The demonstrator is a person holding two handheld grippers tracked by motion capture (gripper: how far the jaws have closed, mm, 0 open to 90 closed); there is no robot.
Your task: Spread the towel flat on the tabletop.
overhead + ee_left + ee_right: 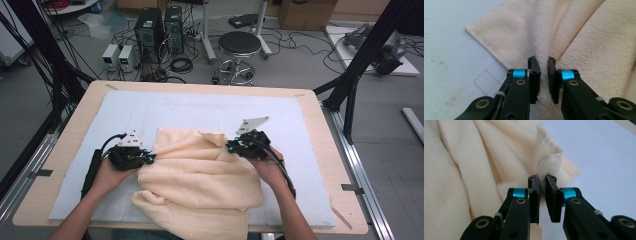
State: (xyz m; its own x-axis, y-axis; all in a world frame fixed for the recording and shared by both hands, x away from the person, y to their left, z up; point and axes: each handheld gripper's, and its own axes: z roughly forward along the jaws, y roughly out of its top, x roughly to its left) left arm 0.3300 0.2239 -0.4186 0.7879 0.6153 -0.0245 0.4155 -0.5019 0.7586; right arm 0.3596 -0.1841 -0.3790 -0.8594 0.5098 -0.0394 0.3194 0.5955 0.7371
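Cream towel [200, 175] lying rumpled on the pale mat [280, 115] covering the desk [320, 130], near edge spilling over the desk's front. Left gripper [150, 159] at the towel's left edge, right gripper [231, 146] at the far right corner, well apart, one to each side (a spread that suits lifting and stretching the cloth flat). In the left gripper view, fingers [534, 80] nearly closed, clamped on a raised ridge of towel [584, 50] running up between the pads, so the pinch takes a fold rather than a flat single layer. In the right gripper view, fingers [554, 200] likewise drawn close together, pinching a small upright tuft at the towel's [461, 170] corner, bare mat [599, 157] just beyond it. Both grips low, close to the surface, probably because the cloth had to be gathered off the mat to get any purchase. Hands behind the grippers, wrists angled inward toward the bundle. Likely purpose: hold two points on opposite sides, then pull apart to open the creases. Risk worth noting: the right pinch looks slight and could slip under tension.
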